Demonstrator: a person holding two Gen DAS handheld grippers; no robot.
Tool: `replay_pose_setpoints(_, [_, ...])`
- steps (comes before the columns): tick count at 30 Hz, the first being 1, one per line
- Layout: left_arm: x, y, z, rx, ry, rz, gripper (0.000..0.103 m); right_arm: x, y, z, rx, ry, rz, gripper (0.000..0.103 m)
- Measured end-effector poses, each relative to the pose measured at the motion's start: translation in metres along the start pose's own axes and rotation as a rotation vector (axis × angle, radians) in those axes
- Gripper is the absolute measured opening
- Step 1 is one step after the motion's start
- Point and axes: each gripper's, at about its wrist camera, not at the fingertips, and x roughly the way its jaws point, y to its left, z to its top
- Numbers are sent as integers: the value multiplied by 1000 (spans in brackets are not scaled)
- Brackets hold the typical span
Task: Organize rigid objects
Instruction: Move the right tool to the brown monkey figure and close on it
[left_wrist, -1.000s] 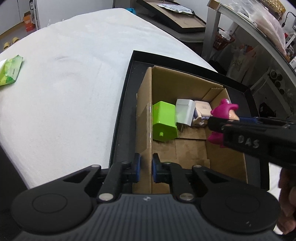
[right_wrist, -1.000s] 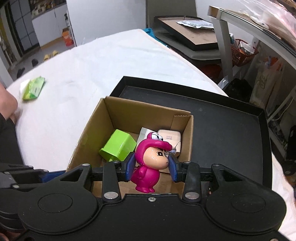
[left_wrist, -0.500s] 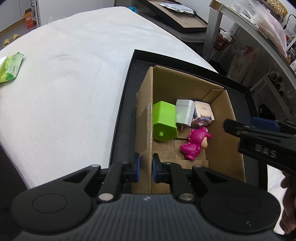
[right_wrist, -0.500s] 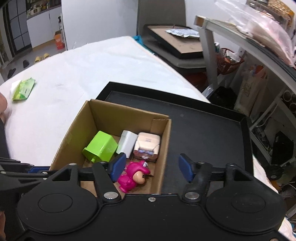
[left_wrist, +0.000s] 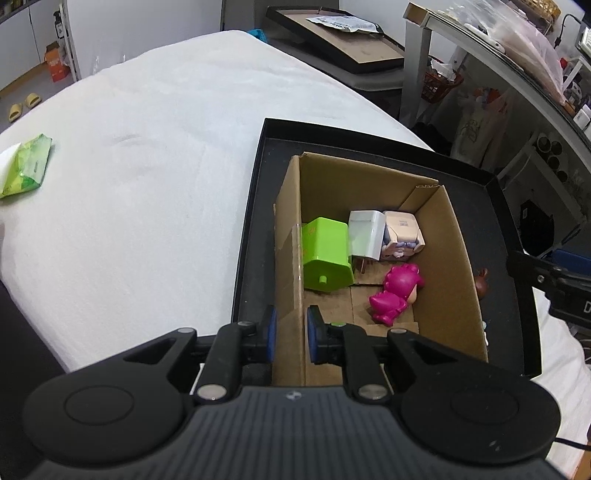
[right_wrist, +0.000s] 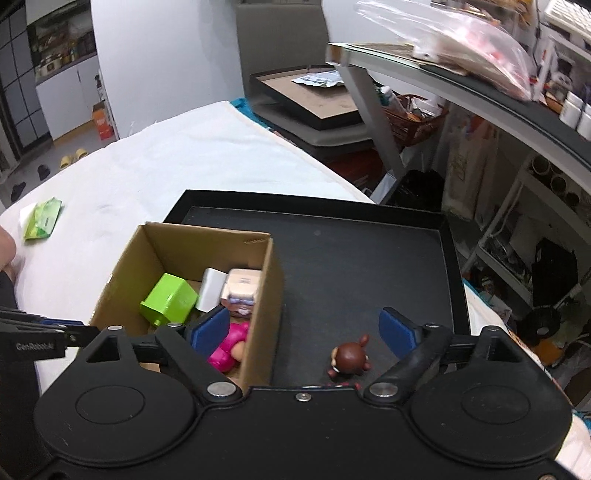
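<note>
A cardboard box (left_wrist: 454, 254) (right_wrist: 264, 306) stands in a black tray (left_wrist: 255, 206) (right_wrist: 369, 266). My left gripper (left_wrist: 290, 332) is shut on the box's near left wall. Inside lie a pink figurine (left_wrist: 395, 293) (right_wrist: 229, 350) on its side, a green cube (left_wrist: 325, 254) (right_wrist: 168, 304), a white charger (left_wrist: 365, 234) (right_wrist: 211, 286) and a pale square toy (left_wrist: 402, 234) (right_wrist: 240, 291). My right gripper (right_wrist: 304, 330) is open and empty, above the tray just right of the box. A small brown figurine (right_wrist: 349, 358) (left_wrist: 482, 282) stands on the tray between its fingers.
The tray rests on a white cloth-covered table (left_wrist: 147, 166). A green packet (left_wrist: 26, 171) (right_wrist: 42, 219) lies far left on the cloth. A metal shelf (right_wrist: 461, 96) with bags and a stack of flat trays (right_wrist: 314, 99) stand beyond the table.
My right gripper opened and dropped the pink figurine into the box, then moved right over the tray to the brown figurine. The left gripper has kept its hold on the box wall.
</note>
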Motion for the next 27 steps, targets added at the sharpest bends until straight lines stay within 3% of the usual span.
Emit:
replay_pose_setpoints(7, [8, -7, 1, 19, 22, 25, 23, 3, -26, -13, 47, -12, 15, 89])
replay_pose_setpoints(11, [15, -11, 1, 40, 35, 59, 39, 8, -39, -20, 70, -13, 15, 89])
replay_pose_setpoints(27, [31, -31, 6, 58, 66, 81, 44, 65, -70, -39, 175, 91, 42, 76])
